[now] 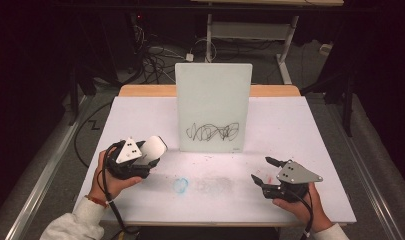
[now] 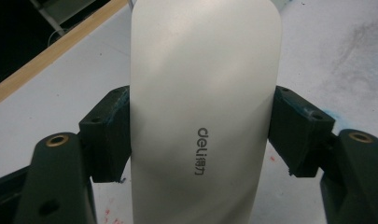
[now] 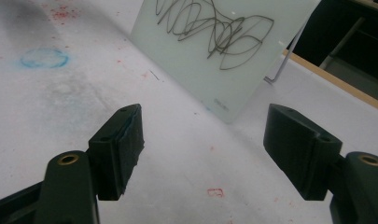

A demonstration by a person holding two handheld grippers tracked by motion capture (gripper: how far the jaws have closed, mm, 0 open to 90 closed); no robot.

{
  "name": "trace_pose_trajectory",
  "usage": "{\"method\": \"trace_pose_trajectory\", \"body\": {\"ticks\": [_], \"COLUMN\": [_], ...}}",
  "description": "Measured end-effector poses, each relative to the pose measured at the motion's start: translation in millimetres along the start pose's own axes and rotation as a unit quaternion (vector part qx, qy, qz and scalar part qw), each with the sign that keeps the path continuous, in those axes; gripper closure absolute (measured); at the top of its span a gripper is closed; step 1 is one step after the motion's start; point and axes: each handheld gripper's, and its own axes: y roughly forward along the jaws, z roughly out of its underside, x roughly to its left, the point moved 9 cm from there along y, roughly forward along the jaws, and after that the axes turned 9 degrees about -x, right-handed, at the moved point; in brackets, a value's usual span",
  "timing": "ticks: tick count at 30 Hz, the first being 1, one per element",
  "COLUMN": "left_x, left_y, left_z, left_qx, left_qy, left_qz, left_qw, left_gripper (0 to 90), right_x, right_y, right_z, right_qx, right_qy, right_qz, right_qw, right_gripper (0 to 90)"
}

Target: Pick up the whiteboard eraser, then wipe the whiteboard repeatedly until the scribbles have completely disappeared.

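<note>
Left gripper view: eraser [image 2: 203, 112] hides table between clamped jaws.

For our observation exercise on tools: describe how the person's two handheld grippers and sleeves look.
Both the left gripper and the right gripper are black, each with two blocky jaws and brass-coloured eyelets near the pads. Each carries a grey three-cornered plate with small dark holes, and a black cable trails back past the wrist. The sleeves are white; the left wrist wears a reddish band.
</note>
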Motion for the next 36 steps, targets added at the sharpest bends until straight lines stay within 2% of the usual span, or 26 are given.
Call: {"method": "trace_pose_trajectory", "body": {"ticks": [5,17,19,23,33,34,36], "left_x": [-5.1,-12.3,-13.2,-16.6,-23.7,-24.3,-24.7], "left_y": [0.8,7.6,12.8,19.1,50.7,58.5,62.5], "left_z": [-2.4,-10.9,-14.7,-20.9,-45.1,-48.4,-49.5], "left_qx": [0.000,-0.003,-0.001,-0.005,-0.015,-0.015,-0.012], "left_qy": [0.001,0.010,0.017,0.027,0.043,0.058,0.065], "left_qz": [0.002,-0.012,-0.027,-0.038,-0.062,-0.071,-0.075], "left_qw": [1.0000,0.9999,0.9995,0.9989,0.9970,0.9957,0.9950], "left_gripper": [28.0,28.1,28.1,28.1,28.2,28.2,28.2], "right_x": [-1.7,-5.8,-5.5,-5.5,-7.3,-7.2,-6.8], "right_y": [0.1,1.0,1.1,-0.4,-5.1,-4.9,-4.6], "right_z": [0.0,-0.6,0.7,3.0,4.3,4.1,4.1], "right_qx": [-0.001,-0.004,-0.002,0.001,0.000,0.000,0.000], "right_qy": [0.002,0.003,0.004,0.008,0.007,0.006,0.005], "right_qz": [0.006,0.013,0.012,0.016,0.025,0.025,0.024], "right_qw": [1.0000,0.9999,0.9999,0.9998,0.9997,0.9997,0.9997], "right_gripper": [28.8,28.9,28.9,28.8,28.7,28.7,28.6]}}
